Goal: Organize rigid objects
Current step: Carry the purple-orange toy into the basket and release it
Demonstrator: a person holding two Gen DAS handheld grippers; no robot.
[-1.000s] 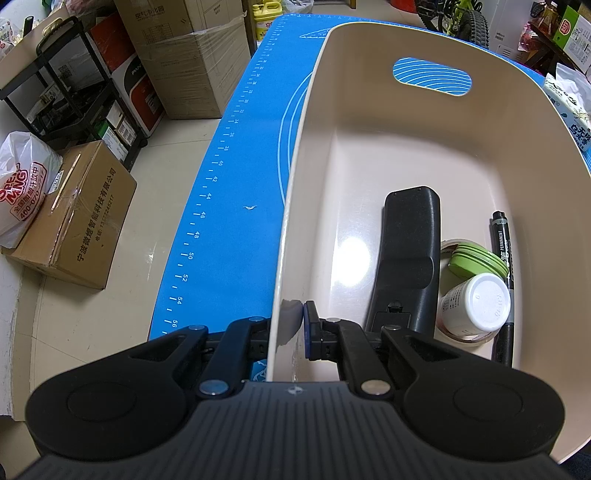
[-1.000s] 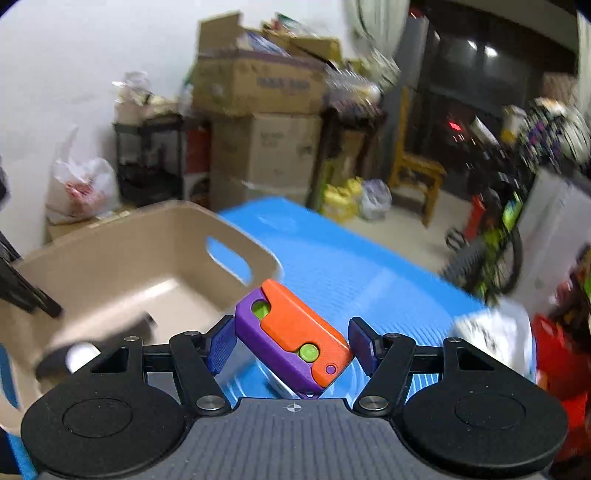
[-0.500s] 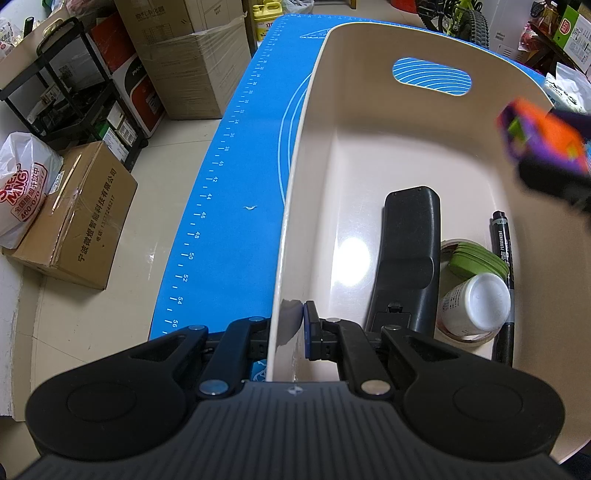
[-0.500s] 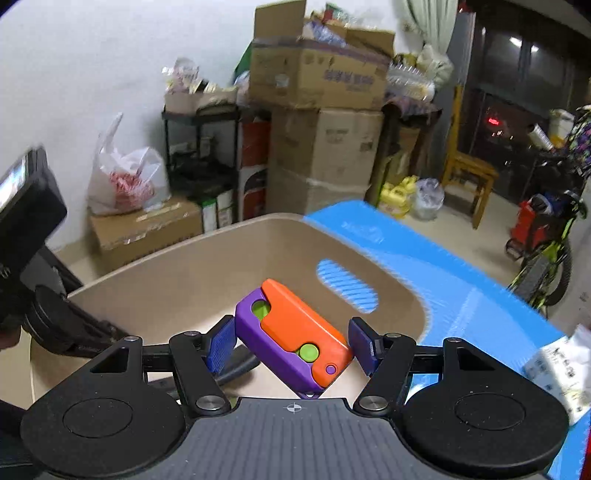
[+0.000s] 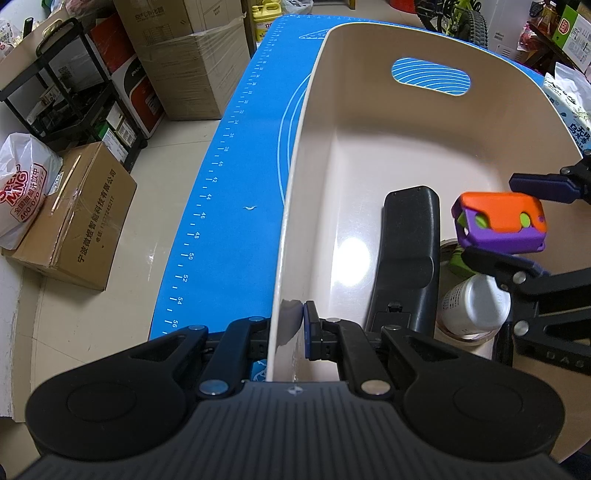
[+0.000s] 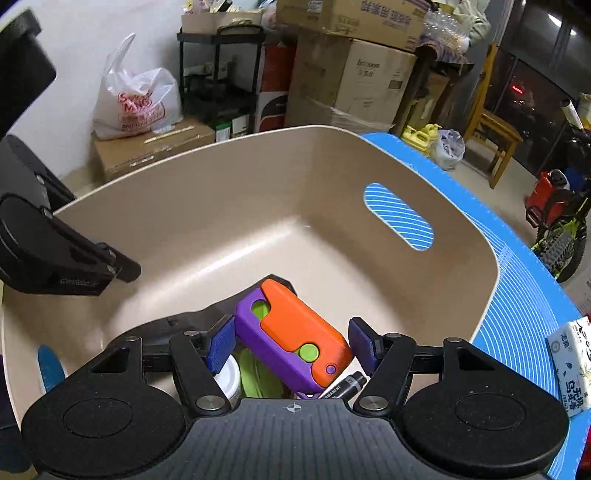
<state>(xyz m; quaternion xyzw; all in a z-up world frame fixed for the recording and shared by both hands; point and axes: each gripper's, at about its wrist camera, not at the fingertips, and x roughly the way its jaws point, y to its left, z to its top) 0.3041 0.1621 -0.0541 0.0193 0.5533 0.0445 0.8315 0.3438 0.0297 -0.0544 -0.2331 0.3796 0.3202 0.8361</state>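
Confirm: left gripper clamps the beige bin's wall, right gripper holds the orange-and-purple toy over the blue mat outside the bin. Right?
Not quite. The right gripper holds the orange-and-purple toy over the inside of the beige bin, above the black remote and white bottle, not over the blue mat. Both wrist views show it. The left gripper does clamp the bin's wall.

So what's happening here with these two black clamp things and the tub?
A person is tidying small items into a beige tub. The left hand-held gripper is shut on the tub's near wall, steadying it. The right hand-held gripper holds an orange and purple toy over the tub, not yet let go. Already inside lie a black remote, a white bottle, a green lid and a marker.
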